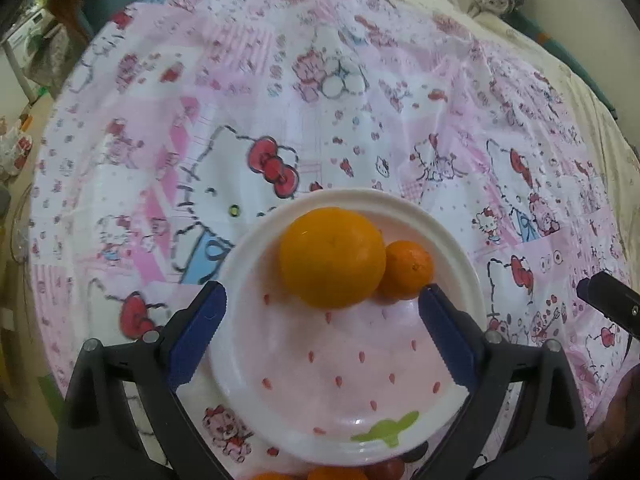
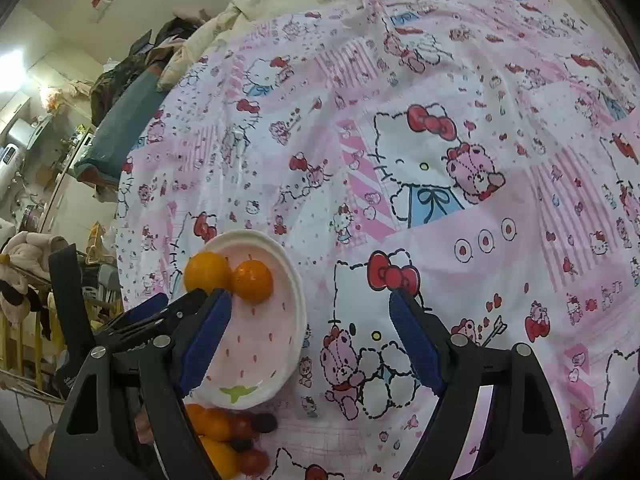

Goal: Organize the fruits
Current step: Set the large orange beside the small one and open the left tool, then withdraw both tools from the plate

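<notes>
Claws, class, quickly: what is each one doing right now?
Left claw: open, holding nothing, over the plate.
Right claw: open, holding nothing.

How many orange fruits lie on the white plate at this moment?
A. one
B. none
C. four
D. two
D: on the white plate a large orange and a smaller orange sit touching each other, and the right wrist view shows the same pair; the other fruits lie off the plate on the cloth.
</notes>
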`<state>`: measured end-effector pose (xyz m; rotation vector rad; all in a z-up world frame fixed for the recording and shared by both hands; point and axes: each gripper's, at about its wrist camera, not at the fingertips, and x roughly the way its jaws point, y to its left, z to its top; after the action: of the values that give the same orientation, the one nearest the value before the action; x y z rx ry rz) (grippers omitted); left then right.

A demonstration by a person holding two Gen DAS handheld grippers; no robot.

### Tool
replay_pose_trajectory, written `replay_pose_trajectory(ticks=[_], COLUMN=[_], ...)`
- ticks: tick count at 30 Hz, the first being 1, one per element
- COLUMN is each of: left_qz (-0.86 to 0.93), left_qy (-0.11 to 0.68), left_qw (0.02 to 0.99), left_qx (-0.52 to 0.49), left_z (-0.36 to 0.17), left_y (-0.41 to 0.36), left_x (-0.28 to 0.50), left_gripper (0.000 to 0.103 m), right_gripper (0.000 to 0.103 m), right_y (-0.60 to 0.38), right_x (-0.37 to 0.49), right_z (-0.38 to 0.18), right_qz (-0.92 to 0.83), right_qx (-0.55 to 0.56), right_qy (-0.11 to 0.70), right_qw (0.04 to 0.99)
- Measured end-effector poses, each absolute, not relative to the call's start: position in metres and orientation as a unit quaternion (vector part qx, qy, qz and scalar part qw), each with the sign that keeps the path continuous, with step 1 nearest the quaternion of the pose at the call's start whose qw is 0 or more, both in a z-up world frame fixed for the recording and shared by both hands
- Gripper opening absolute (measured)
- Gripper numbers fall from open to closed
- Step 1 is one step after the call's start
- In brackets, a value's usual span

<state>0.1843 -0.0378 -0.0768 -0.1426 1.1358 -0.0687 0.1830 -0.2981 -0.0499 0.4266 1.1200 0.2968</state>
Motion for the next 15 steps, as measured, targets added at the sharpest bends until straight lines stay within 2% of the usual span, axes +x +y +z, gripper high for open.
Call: replay_pose_trajectory(ticks=[12,15], left_qz=[-0.031,-0.037], left_qy=[0.502,0.500], left_qw=[0.864,0.864], left_qx=[-0.030,-0.050], left_z=[-0.030,-0.021], left_y=[-0.029,-0.022], left_x=[0.128,0.111], left_gripper=[0.095,0.095], right_gripper=[0.084,0.084], right_y=[-0.292,-0.287], right_x=[0.151,0.139], right_z=[-0.021,-0.014], right_qz=[0.162,0.174], right_qx=[0.192,0.184], right_qy=[0.507,0.502], right_qw=[0.824,0.827])
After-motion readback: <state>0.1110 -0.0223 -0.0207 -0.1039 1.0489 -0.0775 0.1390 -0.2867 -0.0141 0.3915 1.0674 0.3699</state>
